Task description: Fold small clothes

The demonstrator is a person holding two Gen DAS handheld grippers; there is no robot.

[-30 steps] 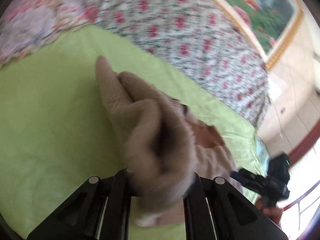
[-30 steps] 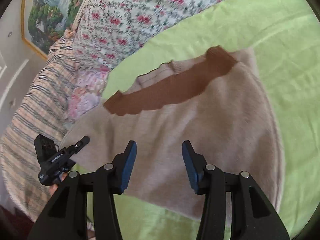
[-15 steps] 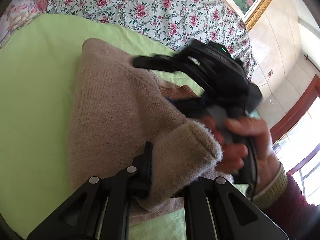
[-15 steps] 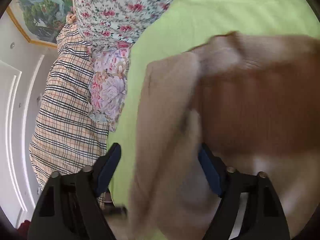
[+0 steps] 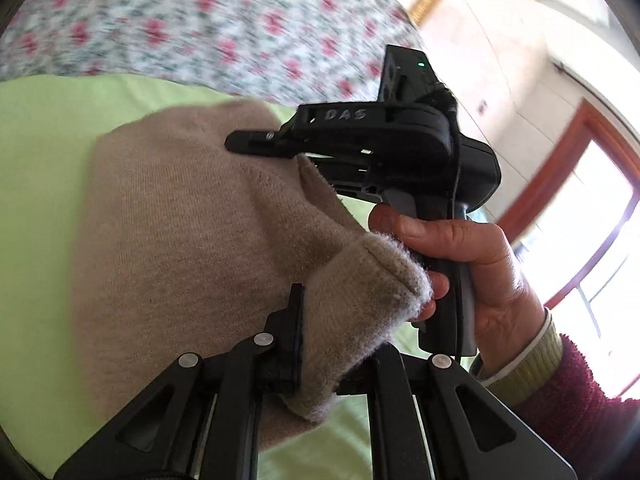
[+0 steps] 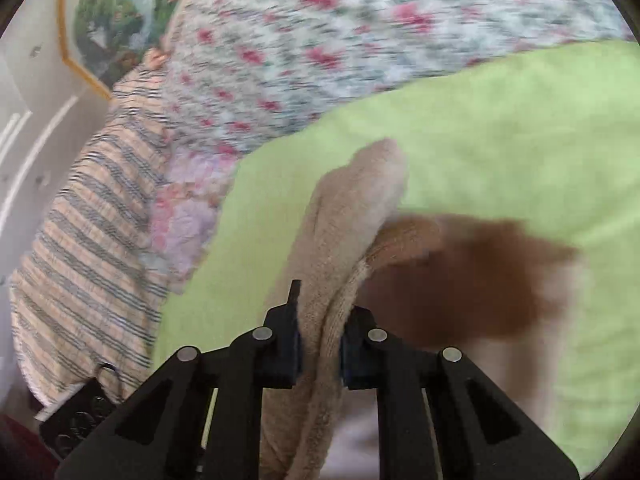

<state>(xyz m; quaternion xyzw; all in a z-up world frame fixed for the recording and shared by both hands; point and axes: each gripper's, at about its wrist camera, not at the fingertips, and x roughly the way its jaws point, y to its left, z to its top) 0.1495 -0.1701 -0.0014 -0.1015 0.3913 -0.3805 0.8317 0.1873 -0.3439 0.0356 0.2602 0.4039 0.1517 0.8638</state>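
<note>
Beige sweater (image 5: pixel 180 248) lies on green sheet (image 5: pixel 40 160) of bed. Left hand-held gripper (image 5: pixel 332 344) clamped tight on sleeve cuff (image 5: pixel 372 280). Right hand-held gripper (image 6: pixel 320 344), jaws just closing, now pinches a knit fold nr brown collar (image 6: pixel 472 280). Best: keep both grips firm, carry fabric across evenly w/o bunching.

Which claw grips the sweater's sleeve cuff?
The left claw: it pinches the sweater by its hemmed sleeve cuff; the right claw clamps a folded edge.
</note>
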